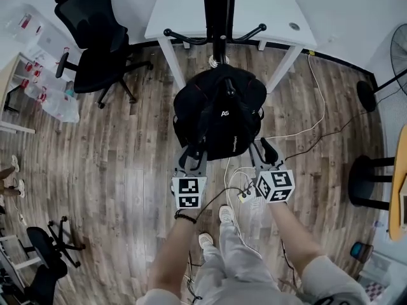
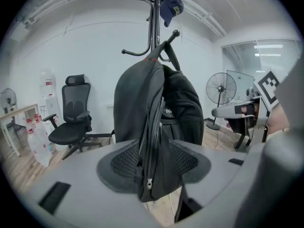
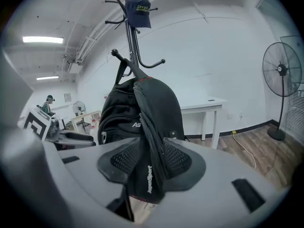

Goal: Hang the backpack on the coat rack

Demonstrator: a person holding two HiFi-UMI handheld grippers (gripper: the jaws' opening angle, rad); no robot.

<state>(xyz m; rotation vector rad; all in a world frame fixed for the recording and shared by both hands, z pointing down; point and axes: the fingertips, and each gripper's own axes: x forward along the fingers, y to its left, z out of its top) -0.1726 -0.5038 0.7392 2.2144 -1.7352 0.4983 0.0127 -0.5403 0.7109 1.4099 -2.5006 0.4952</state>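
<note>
A black backpack (image 1: pixel 219 116) hangs from a hook of the black coat rack (image 1: pixel 219 18) by its top loop, clear of the floor. My left gripper (image 1: pixel 193 157) is at its lower left and my right gripper (image 1: pixel 264 152) at its lower right. In the left gripper view a padded strap with a zipper (image 2: pixel 151 141) hangs between the left gripper's (image 2: pixel 154 163) pads, jaws open. In the right gripper view a printed strap (image 3: pixel 152 141) hangs between the right gripper's (image 3: pixel 151 163) open jaws. A navy cap (image 3: pixel 137 6) sits on top of the rack.
A white table (image 1: pixel 184 5) stands behind the rack. A black office chair (image 1: pixel 95 43) is at the left, with a bag of bottles (image 1: pixel 57 103) near it. White and black cables (image 1: pixel 305 129) cross the wood floor. A fan (image 1: pixel 397 49) and a stool (image 1: pixel 369 183) stand at the right.
</note>
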